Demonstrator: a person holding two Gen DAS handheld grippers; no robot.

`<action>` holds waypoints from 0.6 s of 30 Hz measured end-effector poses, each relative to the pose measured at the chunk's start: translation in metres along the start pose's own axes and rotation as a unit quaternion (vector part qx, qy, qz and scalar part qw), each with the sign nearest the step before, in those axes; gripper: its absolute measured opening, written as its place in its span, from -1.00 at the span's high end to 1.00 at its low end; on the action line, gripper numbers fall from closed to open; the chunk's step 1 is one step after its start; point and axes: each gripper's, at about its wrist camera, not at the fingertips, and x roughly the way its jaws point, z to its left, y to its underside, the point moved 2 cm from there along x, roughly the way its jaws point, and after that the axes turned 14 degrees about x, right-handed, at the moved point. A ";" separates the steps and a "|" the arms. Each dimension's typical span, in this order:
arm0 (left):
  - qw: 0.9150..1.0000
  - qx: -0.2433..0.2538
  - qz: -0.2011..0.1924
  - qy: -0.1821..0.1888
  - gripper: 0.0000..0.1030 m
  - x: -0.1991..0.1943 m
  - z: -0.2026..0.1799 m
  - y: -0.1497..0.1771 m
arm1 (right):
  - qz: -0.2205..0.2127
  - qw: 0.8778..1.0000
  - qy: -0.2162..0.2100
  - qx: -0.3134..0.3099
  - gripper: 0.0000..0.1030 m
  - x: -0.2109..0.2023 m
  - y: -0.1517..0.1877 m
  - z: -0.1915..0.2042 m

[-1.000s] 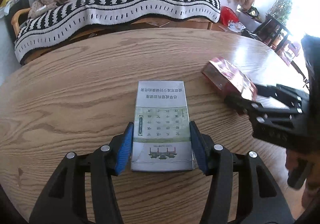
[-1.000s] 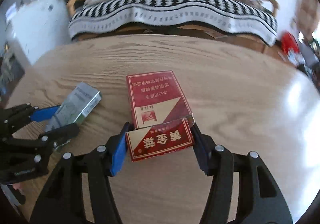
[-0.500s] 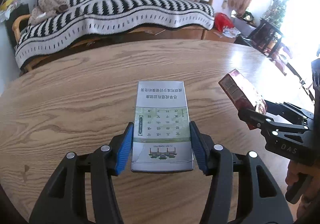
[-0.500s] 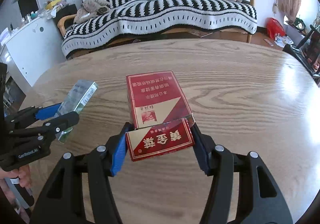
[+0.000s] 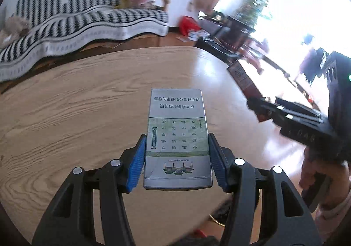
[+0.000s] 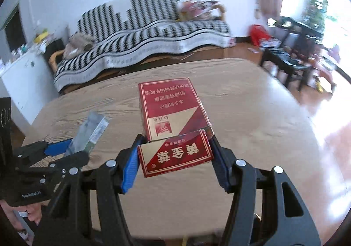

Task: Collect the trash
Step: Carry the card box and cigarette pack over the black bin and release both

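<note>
in the left wrist view, the left gripper (image 5: pixel 177 158) clamps one grey and green cigarette pack (image 5: pixel 177 136) between its two blue pads (image 5: pixel 137 162), which press on the pack's long sides. the pack's face reads "filter cigarettes" in small green print under a drawing of a gate, with upside-down chinese lines on the grey band at its far end; the rest of the characters are too small to make out. the claw points forward and downward over the wooden table (image 5: pixel 65 114), with the pack sticking out ahead of the fingertips and off the tabletop. to the right of the claw, the right gripper (image 5: pixel 258 105) shows edge-on, a hand (image 5: pixel 316 182) below it on the grip, holding one red cigarette pack (image 5: pixel 244 78) that juts away toward the bright window. in the right wrist view, the right gripper (image 6: pixel 175 158) is closed on that red cigarette pack (image 6: pixel 173 114), its pads (image 6: pixel 129 169) against the flipped-open lid, which carries large gold-white chinese characters seen upside down; the pack's body beyond shows more white chinese lines on red. it too tilts down over the wooden table (image 6: pixel 252 114). left of this claw, the left gripper (image 6: pixel 74 149) comes in from the side with the grey and green cigarette pack (image 6: pixel 92 129) seen edge-on in its grip, and "genrobot.ai" is printed on its black body. behind the table sits one striped sofa (image 6: pixel 142 33).
</note>
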 end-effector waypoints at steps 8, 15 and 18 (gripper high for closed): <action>0.996 0.073 0.023 0.052 -0.04 -0.001 -0.107 -0.005 | -0.036 0.997 0.024 0.063 -0.12 -0.093 0.027 -0.108; 0.983 0.079 0.112 0.126 -0.04 0.051 -0.183 0.046 | 0.017 0.990 0.008 0.140 -0.12 -0.096 0.098 -0.169; 0.974 0.078 0.160 0.137 -0.04 0.085 -0.209 0.081 | 0.057 0.976 0.000 0.210 -0.12 -0.077 0.144 -0.201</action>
